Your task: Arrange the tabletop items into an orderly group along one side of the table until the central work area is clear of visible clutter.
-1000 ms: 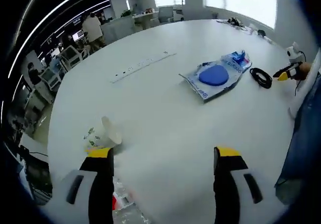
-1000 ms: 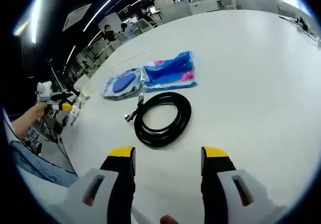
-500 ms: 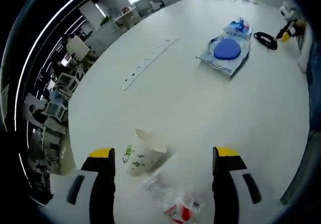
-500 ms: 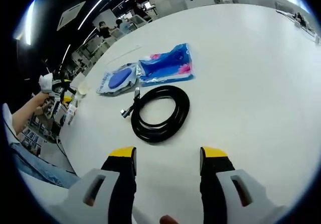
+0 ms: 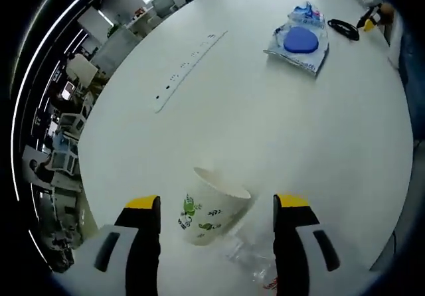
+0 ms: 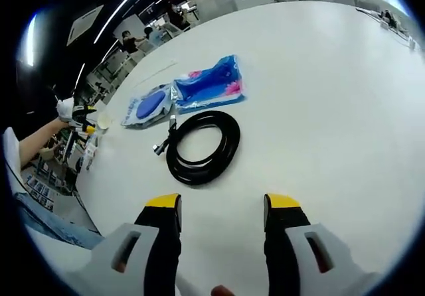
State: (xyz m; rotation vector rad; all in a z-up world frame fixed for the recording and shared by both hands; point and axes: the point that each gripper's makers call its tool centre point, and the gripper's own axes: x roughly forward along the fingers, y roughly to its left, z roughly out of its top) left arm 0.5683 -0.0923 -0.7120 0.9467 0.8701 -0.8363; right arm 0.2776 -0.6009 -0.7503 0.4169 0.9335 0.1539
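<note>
1. Left gripper (image 5: 217, 206), left gripper view: the two yellow-tipped fingers (image 5: 143, 206) stand spread apart and grasp nothing; they hover over the white worktop (image 5: 265, 130).
2. Paper cup (image 5: 214, 205), white with green leaf print: lies tilted on the worktop between the left fingers, nearer the left one, its open rim turned away from the fingers; contact with either finger cannot be told.
3. Clear plastic wrapper (image 5: 255, 266) with a red mark: lies crumpled just beside the cup, close to the base of the right-hand finger.
4. Long white strip (image 5: 189, 70) with dark dots: lies flat on the worktop well ahead of the left fingers, to their left.
5. Packet with a blue round pad (image 5: 300, 42): lies far ahead of the left fingers, to the right; in the right gripper view the same packet (image 6: 149, 105) lies ahead and to the left of the right fingers.
6. Right gripper (image 6: 220, 206), right gripper view: its fingers (image 6: 163, 206) are likewise spread and empty, above bare worktop.
7. Black coiled cable (image 6: 199, 147): lies flat directly ahead of the right fingers, clear of them, its connector ends pointing left toward the packet.
8. Blue and pink pouch (image 6: 209, 85): lies just beyond the cable, touching the packet's edge.
9. Far left in the right gripper view: a person's hand (image 6: 66, 110) holds the left gripper near the worktop edge.
</note>
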